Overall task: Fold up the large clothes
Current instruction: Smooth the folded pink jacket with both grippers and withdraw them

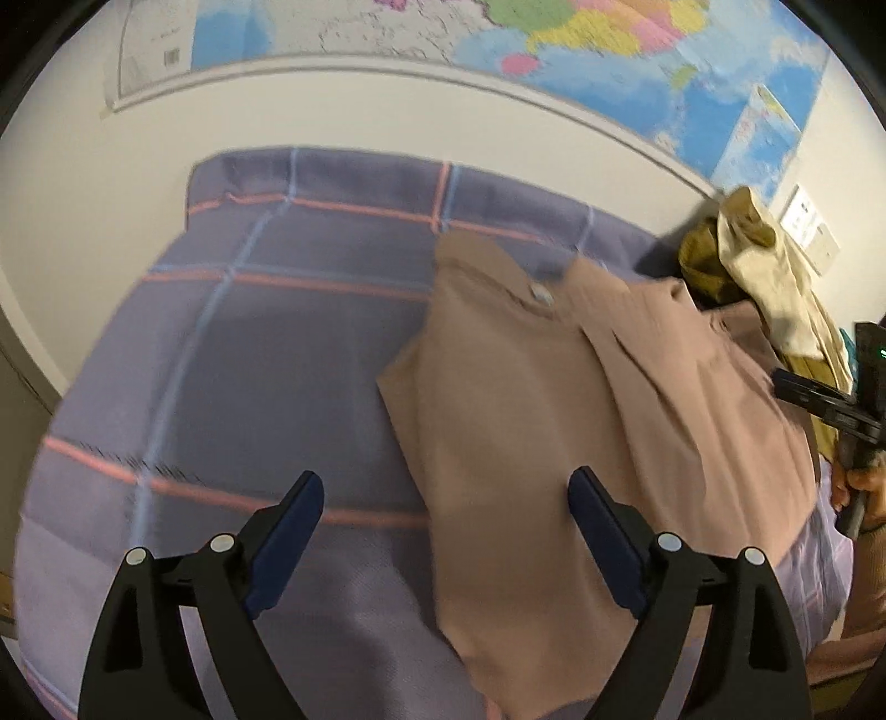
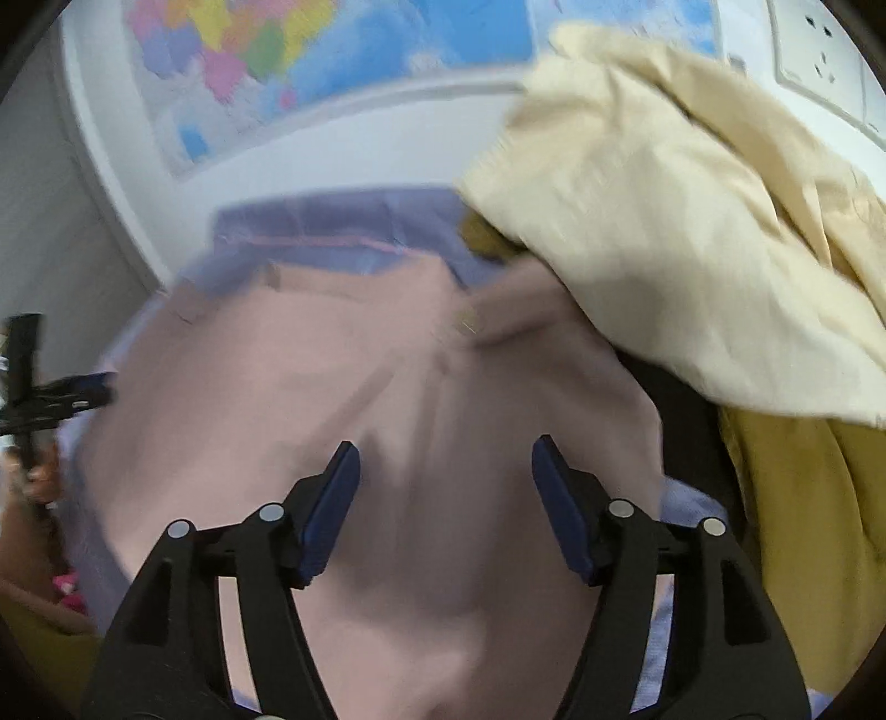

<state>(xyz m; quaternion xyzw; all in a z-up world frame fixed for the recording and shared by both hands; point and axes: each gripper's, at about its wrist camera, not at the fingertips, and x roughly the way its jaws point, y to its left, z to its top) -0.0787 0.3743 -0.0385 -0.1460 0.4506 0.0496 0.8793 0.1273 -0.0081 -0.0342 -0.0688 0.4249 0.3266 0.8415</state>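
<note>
A large dusty-pink garment (image 1: 554,415) lies partly folded on a purple checked bed cover (image 1: 249,332). My left gripper (image 1: 446,501) hovers open over the garment's left edge, nothing between its fingers. In the right wrist view the same pink garment (image 2: 387,415) fills the middle, and my right gripper (image 2: 446,471) stands open above it with no cloth between the pads. The right gripper (image 1: 830,410) shows at the right edge of the left wrist view, and the left gripper (image 2: 55,393) at the left edge of the right wrist view.
A heap of cream cloth (image 2: 692,221) and mustard-yellow cloth (image 2: 803,526) lies at the right of the pink garment. A wall map (image 1: 609,50) hangs behind the bed, with a white socket plate (image 2: 825,61) beside it. The bed cover's left half (image 1: 221,415) holds no clothes.
</note>
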